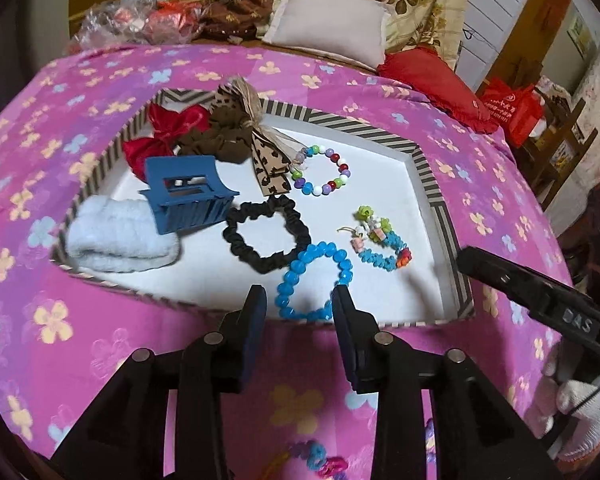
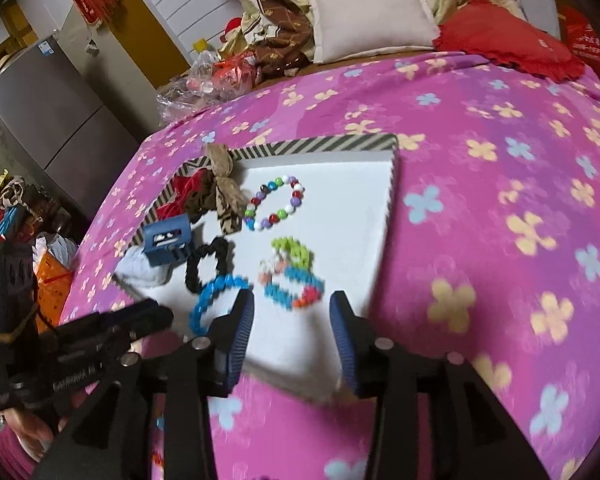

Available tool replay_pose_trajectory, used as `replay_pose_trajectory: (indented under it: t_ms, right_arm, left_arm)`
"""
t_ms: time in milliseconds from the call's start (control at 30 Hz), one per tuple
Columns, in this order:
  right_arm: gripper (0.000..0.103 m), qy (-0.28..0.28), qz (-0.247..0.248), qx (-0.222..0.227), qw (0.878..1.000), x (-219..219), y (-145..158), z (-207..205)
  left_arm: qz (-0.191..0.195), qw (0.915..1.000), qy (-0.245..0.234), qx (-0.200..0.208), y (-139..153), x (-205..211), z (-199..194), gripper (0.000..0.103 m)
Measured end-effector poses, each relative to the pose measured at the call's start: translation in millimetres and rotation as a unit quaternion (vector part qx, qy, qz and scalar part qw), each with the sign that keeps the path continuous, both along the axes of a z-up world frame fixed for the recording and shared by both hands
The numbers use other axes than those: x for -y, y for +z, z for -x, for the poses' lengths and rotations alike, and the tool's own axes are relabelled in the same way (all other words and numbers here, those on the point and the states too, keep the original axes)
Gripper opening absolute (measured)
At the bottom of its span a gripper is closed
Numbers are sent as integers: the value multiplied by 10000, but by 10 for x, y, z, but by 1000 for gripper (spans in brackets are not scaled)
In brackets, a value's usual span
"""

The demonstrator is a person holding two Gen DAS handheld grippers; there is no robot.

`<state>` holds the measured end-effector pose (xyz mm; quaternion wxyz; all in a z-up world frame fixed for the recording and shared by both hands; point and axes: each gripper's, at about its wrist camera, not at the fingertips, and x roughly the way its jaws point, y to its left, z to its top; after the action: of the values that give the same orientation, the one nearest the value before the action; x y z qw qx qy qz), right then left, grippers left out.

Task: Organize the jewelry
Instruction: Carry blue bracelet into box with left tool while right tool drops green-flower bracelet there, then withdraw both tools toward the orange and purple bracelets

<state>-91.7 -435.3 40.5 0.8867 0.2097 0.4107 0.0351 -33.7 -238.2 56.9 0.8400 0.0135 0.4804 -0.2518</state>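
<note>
A striped-rim white tray [image 1: 428,164] [image 2: 380,216] lies on the pink flowered bedspread. In it are a blue bead bracelet [image 1: 314,280] [image 2: 212,296], a black scrunchie [image 1: 266,232] [image 2: 204,264], a multicolour bead bracelet [image 1: 324,172] [image 2: 274,202], a small blue-green charm bracelet [image 1: 382,240] [image 2: 294,276], a blue claw clip [image 1: 188,196] [image 2: 168,240], a leopard bow [image 1: 260,140], red and brown scrunchies [image 1: 168,132] and a white fluffy band [image 1: 116,240]. My left gripper [image 1: 300,300] is open and empty just above the blue bracelet. My right gripper [image 2: 292,304] is open and empty over the tray's near edge, beside the charm bracelet.
Another beaded piece [image 1: 320,460] lies on the bedspread below the left gripper. The right gripper's body [image 1: 540,300] reaches in at the tray's right corner. Pillows [image 1: 332,28], a red cushion [image 2: 504,40] and plastic bags [image 1: 136,24] lie at the far end of the bed.
</note>
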Motion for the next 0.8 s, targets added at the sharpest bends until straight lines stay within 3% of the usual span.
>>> replay_pose_trajectory:
  t_ms: [200, 433, 600, 800]
  right_arm:
    - [54, 12, 120, 200, 9997, -151, 110, 396]
    - [55, 85, 371, 351, 9987, -405, 218, 757]
    - [61, -34, 618, 457, 9970, -503, 265, 983]
    - [62, -80, 631, 529, 9966, -556, 287, 1188]
  left_arm:
    - [-170, 9996, 46, 242, 104, -91, 218, 36]
    - [-306, 9982, 125, 509, 179, -180, 518, 36]
    - [-362, 9969, 187, 668, 224, -268, 708, 36]
    - [-490, 9947, 181, 886, 245, -348, 908, 36]
